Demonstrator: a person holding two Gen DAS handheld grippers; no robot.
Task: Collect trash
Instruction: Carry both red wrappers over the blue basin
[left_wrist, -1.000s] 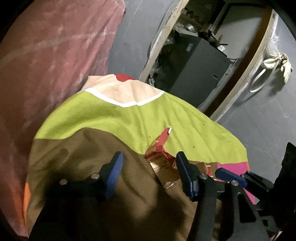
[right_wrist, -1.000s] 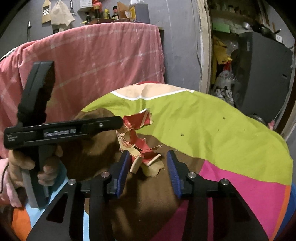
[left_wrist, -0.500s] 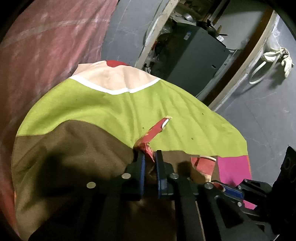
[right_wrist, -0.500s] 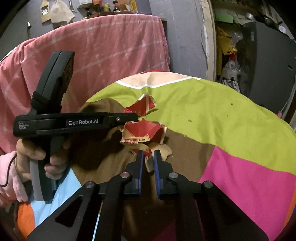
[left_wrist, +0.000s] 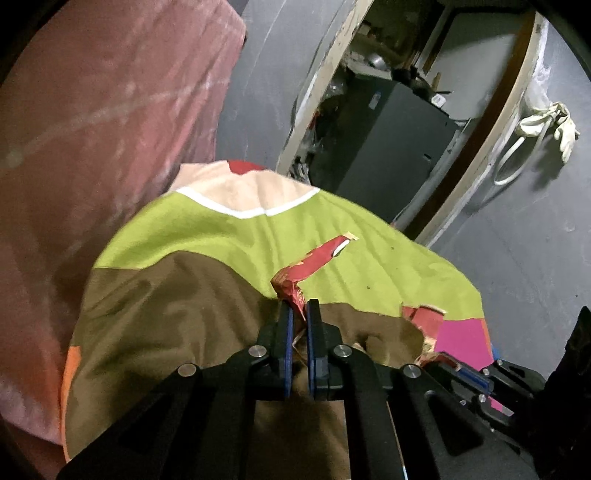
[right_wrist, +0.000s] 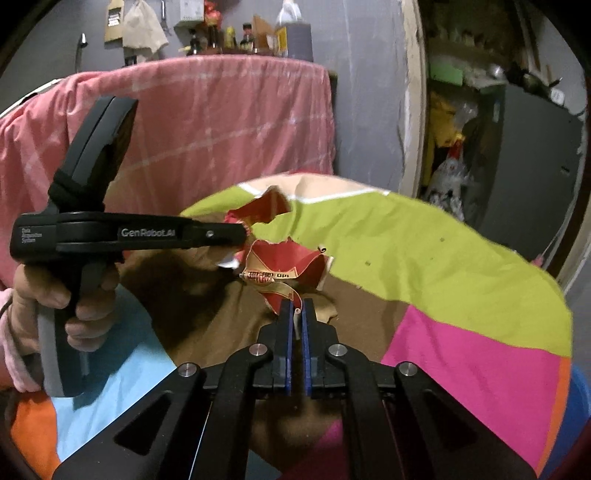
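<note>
1. My left gripper is pinched on one torn red wrapper scrap. The scrap sticks out forward and to the right from the pads, its long axis running up toward the green patch of the patchwork cloth.
2. My right gripper is pressed together on a second red-and-cream wrapper piece, which fans out ahead of the pads and slightly left, over the brown patch near the middle of the cloth.
3. In the right wrist view the left gripper's nose reaches in from the left, and its scrap hangs just beyond and above my right-hand piece. The two pieces are near each other; I cannot tell whether they touch or are still joined.
4. A hand with a pink sleeve grips the left tool's handle.
5. I judge both pieces are gripped and lifted, so the next move is carrying them off. No bin is visible in either view.
</note>
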